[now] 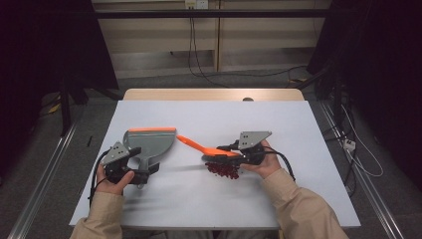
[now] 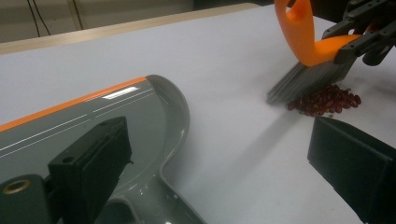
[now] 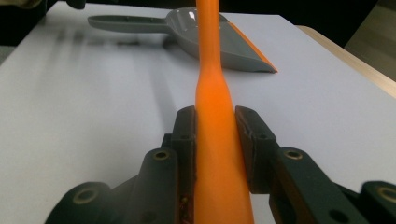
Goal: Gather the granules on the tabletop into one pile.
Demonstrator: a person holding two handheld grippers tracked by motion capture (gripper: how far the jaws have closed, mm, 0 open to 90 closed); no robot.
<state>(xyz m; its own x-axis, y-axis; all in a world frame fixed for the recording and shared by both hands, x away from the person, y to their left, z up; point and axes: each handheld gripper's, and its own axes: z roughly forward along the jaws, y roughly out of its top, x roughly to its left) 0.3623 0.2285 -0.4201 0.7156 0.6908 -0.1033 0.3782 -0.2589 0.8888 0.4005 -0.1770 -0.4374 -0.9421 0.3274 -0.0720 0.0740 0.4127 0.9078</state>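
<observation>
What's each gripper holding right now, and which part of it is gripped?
The right gripper clamps the orange brush on its body near the bristles. The left gripper is at the grey dustpan handle; a firm grip cannot be told.

White table [image 1: 209, 199] — cables [image 1: 199, 59] trail behind it.

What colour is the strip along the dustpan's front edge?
Orange, on a grey dustpan; the strip shows best in the high view.

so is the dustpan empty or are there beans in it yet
Empty. The grey dustpan shows a bare tray in the left gripper view, and the red beans lie heaped on the table under the brush.
</observation>
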